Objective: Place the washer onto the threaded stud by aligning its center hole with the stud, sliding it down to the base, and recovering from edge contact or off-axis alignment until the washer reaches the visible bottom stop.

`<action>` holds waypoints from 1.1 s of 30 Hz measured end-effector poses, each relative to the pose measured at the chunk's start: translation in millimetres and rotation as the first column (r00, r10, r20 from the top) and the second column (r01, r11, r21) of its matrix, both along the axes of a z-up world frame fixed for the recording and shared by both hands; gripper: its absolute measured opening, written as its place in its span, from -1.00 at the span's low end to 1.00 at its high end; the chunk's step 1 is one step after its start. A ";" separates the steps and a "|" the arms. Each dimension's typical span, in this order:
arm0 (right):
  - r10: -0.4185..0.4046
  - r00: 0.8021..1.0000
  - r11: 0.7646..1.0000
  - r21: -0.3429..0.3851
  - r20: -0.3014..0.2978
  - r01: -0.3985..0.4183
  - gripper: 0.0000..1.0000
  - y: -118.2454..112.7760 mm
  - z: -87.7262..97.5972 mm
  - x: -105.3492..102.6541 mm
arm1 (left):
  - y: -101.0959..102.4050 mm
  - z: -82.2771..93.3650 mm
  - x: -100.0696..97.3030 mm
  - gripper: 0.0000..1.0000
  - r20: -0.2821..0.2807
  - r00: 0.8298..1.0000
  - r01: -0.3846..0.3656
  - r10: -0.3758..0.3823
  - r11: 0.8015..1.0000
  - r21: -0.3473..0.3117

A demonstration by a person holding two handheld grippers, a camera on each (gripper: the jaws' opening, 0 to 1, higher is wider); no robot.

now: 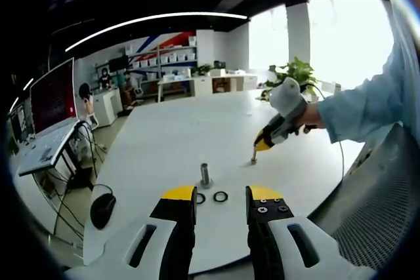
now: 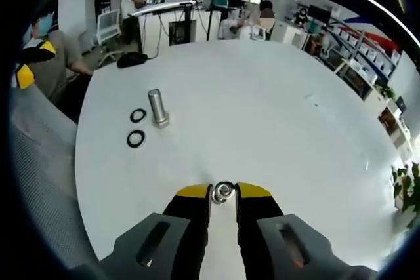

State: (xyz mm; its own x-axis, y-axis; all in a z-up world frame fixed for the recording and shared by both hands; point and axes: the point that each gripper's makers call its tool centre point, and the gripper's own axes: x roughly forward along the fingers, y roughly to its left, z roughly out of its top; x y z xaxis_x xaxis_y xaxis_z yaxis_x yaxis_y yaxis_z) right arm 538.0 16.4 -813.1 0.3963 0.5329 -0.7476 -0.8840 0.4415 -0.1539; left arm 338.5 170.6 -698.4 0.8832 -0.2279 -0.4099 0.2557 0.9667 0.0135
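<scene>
Worktop: white round worktop (image 1: 170, 136); the task's things sit near its edge on the person's side.
Stud: a grey threaded stud (image 1: 205, 174) stands upright on its base, shaft bare from top to base; seen also in the right gripper view (image 2: 157, 107).
Loose rings: two dark rings (image 2: 136, 127) lie flat just beside the stud base, apart from each other and from the stud. In the left gripper view they lie between the stud and that view's own fingers.
Right gripper: the right gripper (image 2: 223, 193) is low over the worktop, its yellow-tipped fingers closed on a small metal washer (image 2: 224, 191). From the left gripper view the same gripper (image 1: 257, 149) is tipped down with a small metal piece under its tip, near the stud but not over it. Whether that piece touches the worktop I cannot tell.
Left gripper: the left gripper (image 1: 220, 196) hovers short of the stud, fingers spread apart and holding nothing.
Step in hand: judged as pick-up of the washer; nothing is on the stud yet.
Next move calls for: lifting the washer clear, carrying it over the stud top, holding it level, centring the hole on the axis, then letting it slide to the base.
Watch: a tilted washer would likely catch on the stud's top edge or threads.
</scene>
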 end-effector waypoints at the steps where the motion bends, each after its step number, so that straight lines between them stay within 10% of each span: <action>1: 0.001 1.000 1.000 0.000 0.000 -0.001 -0.69 0.1 0.0 -0.1 | 0.0 0.1 0.0 -0.44 0.000 1.000 0.000 0.000 1.000 0.000; 33: -0.045 0.996 0.998 0.034 -0.071 0.047 -0.69 -2.2 -5.8 2.1 | 0.3 0.1 -0.4 -0.45 -0.001 1.000 0.000 0.000 1.000 0.000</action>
